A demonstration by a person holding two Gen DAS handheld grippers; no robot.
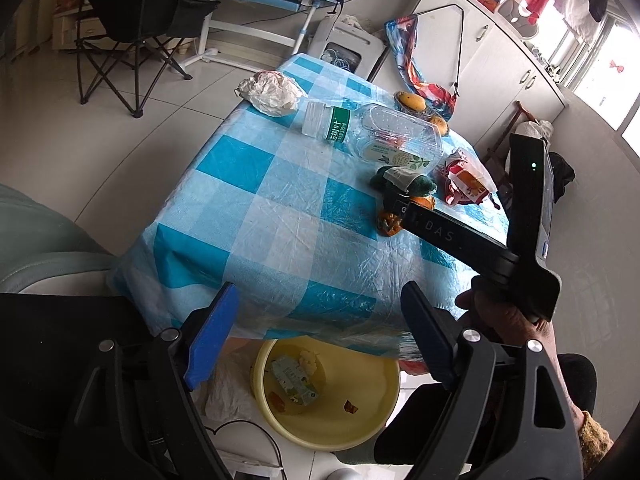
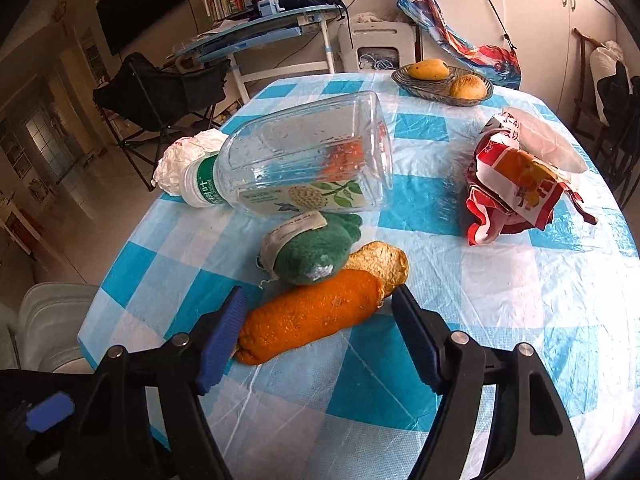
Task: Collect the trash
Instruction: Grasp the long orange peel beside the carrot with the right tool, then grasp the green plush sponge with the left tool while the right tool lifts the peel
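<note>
My left tool (image 1: 316, 336) hangs open and empty over the worktop's (image 1: 256, 216) near edge, above a yellow basin (image 1: 372, 420) on the floor that already holds a carton (image 1: 294, 380) and scraps. Near the far left corner lies a crumpled white wad (image 2: 180, 160), then a bottle (image 2: 204, 186) and a clear jar (image 2: 304, 156) on their sides. My right tool (image 2: 320, 340) is open around the orange peel (image 2: 308, 316), its left pad just beside it, not gripping. A green sponge (image 2: 308, 256) rests on that peel. A red wrapper (image 2: 516, 188) lies toward the right edge.
</note>
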